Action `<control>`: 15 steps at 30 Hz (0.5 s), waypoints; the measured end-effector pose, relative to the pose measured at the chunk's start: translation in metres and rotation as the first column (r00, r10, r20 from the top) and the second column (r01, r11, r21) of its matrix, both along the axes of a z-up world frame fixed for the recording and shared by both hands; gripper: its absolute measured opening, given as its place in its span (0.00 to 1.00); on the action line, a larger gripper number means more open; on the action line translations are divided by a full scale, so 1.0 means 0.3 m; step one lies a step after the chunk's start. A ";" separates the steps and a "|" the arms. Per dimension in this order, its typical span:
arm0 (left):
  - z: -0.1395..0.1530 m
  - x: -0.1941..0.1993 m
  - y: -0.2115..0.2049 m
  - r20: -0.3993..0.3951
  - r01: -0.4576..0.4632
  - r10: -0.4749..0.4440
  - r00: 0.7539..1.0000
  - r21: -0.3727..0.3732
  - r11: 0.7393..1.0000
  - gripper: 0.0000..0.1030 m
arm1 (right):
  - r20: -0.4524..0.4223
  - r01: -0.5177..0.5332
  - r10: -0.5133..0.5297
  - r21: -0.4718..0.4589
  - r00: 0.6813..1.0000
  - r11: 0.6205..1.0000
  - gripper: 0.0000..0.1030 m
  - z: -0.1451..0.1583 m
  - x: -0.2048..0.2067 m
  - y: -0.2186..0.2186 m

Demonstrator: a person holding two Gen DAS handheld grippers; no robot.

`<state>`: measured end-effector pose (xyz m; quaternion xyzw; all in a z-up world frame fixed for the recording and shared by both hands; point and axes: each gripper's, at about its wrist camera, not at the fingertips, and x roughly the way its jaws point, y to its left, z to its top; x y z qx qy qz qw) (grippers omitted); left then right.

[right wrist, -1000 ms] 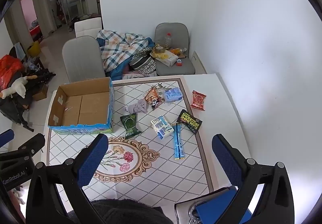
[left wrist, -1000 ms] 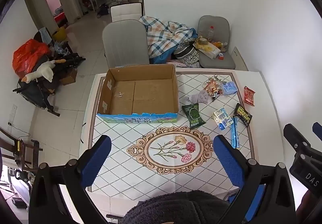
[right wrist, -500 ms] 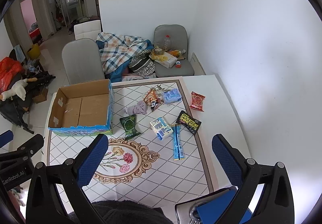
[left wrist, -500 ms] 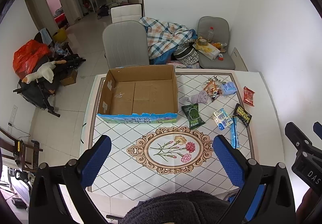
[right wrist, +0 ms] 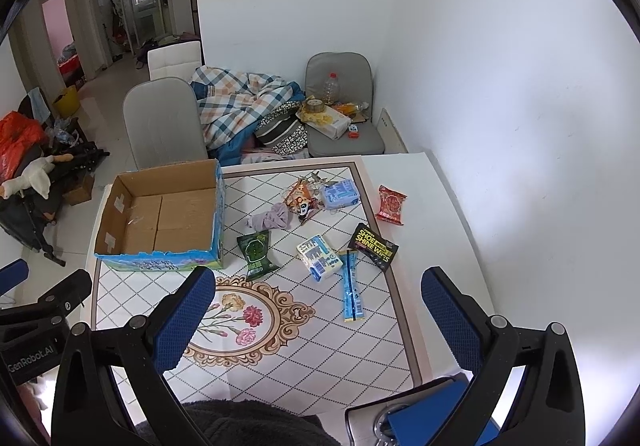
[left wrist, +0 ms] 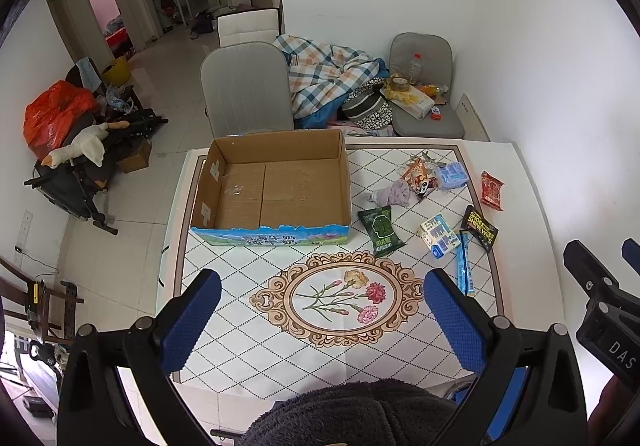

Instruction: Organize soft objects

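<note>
An empty cardboard box (left wrist: 276, 185) (right wrist: 160, 213) stands on the table's far left. To its right lie soft packets: a green pouch (left wrist: 380, 230) (right wrist: 256, 254), a lilac cloth (left wrist: 394, 193) (right wrist: 272, 217), a blue-white pack (left wrist: 438, 236) (right wrist: 320, 256), a long blue sachet (left wrist: 464, 264) (right wrist: 351, 288), a black shoe-wipes pack (left wrist: 480, 228) (right wrist: 374, 246), a red snack bag (left wrist: 492, 190) (right wrist: 391, 203), a light blue pack (left wrist: 450, 174) (right wrist: 340, 193) and an orange snack bag (left wrist: 416, 173) (right wrist: 300, 197). My left gripper (left wrist: 320, 320) and right gripper (right wrist: 316, 320) are open, empty, high above the table's near edge.
The table (left wrist: 280, 330) carries a diamond-pattern cloth with a flower medallion (left wrist: 340, 298). A grey chair (left wrist: 246, 89) stands behind the box; another chair (left wrist: 424, 85) with a bottle and clutter is at the back right. A white wall runs along the right side.
Both grippers have drifted slightly; the view has shifted a little toward the table. Nothing on the table has moved.
</note>
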<state>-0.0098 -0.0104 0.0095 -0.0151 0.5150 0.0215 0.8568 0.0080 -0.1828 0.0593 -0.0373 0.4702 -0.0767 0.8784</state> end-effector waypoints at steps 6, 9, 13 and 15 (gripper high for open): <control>0.002 0.003 -0.001 -0.001 0.000 0.000 1.000 0.001 1.000 1.00 | 0.007 -0.003 0.003 -0.001 1.000 1.000 1.00 0.004 0.000 0.005; 0.002 0.005 -0.002 -0.002 0.002 -0.002 1.000 0.004 1.000 1.00 | 0.006 -0.003 0.003 -0.001 1.000 1.000 1.00 0.004 -0.002 0.004; 0.008 0.011 -0.002 -0.001 0.001 -0.001 1.000 0.001 1.000 1.00 | 0.001 -0.005 0.005 -0.002 1.000 1.000 1.00 0.002 0.001 0.006; 0.008 0.012 -0.002 0.000 0.002 -0.002 1.000 0.002 1.000 1.00 | 0.003 -0.006 0.006 -0.006 1.000 1.000 1.00 0.001 -0.001 0.007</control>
